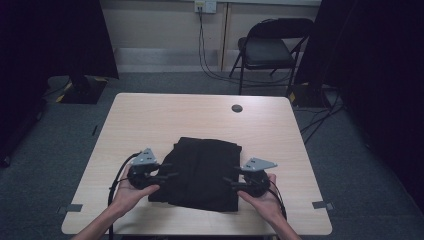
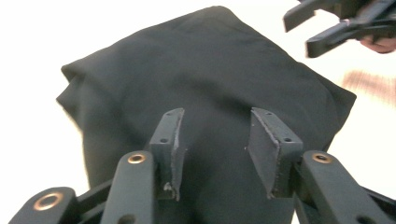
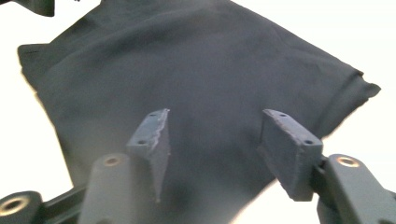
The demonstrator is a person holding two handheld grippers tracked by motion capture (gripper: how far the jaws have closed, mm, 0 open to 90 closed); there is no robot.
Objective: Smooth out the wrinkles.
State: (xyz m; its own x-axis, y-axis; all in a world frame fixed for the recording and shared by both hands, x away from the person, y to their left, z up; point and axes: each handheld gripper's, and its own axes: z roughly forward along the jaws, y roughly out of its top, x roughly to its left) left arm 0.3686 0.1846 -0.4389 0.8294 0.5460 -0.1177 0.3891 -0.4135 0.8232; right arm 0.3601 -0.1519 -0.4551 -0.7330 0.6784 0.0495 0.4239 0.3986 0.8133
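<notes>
A folded black cloth (image 1: 202, 172) lies on the near middle of the light wooden table (image 1: 165, 117). My left gripper (image 1: 172, 171) hovers at the cloth's left edge, jaws pointing right over it. In the left gripper view the jaws (image 2: 215, 149) stand apart above the cloth (image 2: 205, 74) with nothing between the pads. My right gripper (image 1: 227, 182) is at the cloth's right edge, pointing left. Its own view has the jaws (image 3: 212, 154) open over the cloth (image 3: 196, 70), pads touching nothing. The right gripper (image 2: 327, 23) also appears far off in the left gripper view.
A small dark round grommet (image 1: 237, 108) sits in the table's far part. A black folding chair (image 1: 267, 47) stands behind the table, with cables on the floor. Tape marks (image 1: 322, 205) sit at the near table corners.
</notes>
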